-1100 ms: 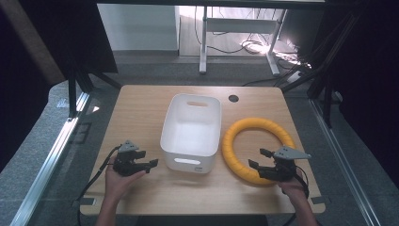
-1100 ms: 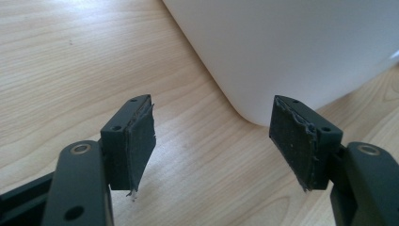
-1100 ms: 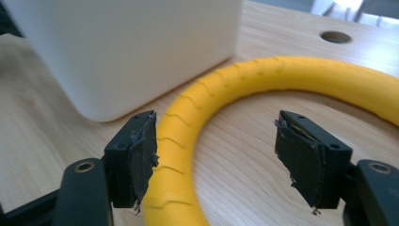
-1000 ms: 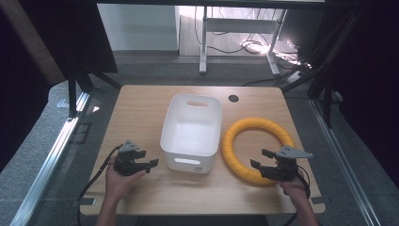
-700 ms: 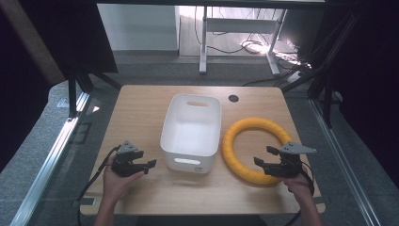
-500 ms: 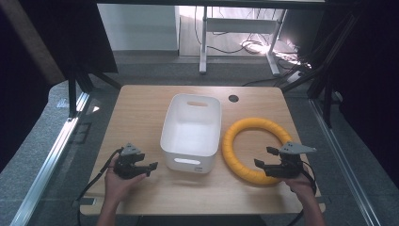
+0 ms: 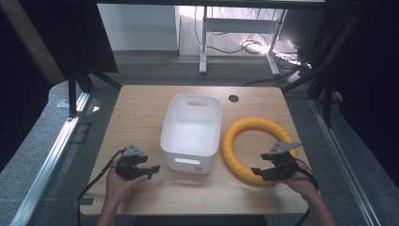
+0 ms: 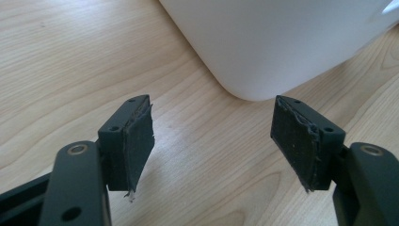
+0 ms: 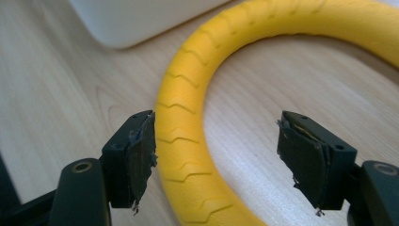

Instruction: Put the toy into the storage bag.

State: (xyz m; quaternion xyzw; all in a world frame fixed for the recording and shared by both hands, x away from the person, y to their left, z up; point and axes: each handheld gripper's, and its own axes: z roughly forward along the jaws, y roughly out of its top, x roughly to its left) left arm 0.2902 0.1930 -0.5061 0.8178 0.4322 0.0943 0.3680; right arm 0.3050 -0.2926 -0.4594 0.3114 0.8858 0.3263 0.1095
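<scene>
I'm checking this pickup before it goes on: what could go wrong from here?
The right gripper stands open around the yellow ring, nearer one pad; closing may nudge it aside. The white bin sits close beside the ring, so a lift could bump it.

Matt yellow ribbed rubbery ring (image 7: 258, 149), smooth white plastic bin (image 7: 192, 133), pale wood-grain table (image 7: 141, 113)

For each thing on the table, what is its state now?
White bin: upright, empty.
Yellow ring: flat on the table, beside the bin.
Left tongs: open, empty, near the bin's corner.
Right tongs: open, ring's band between the jaws, not clamped.
</scene>
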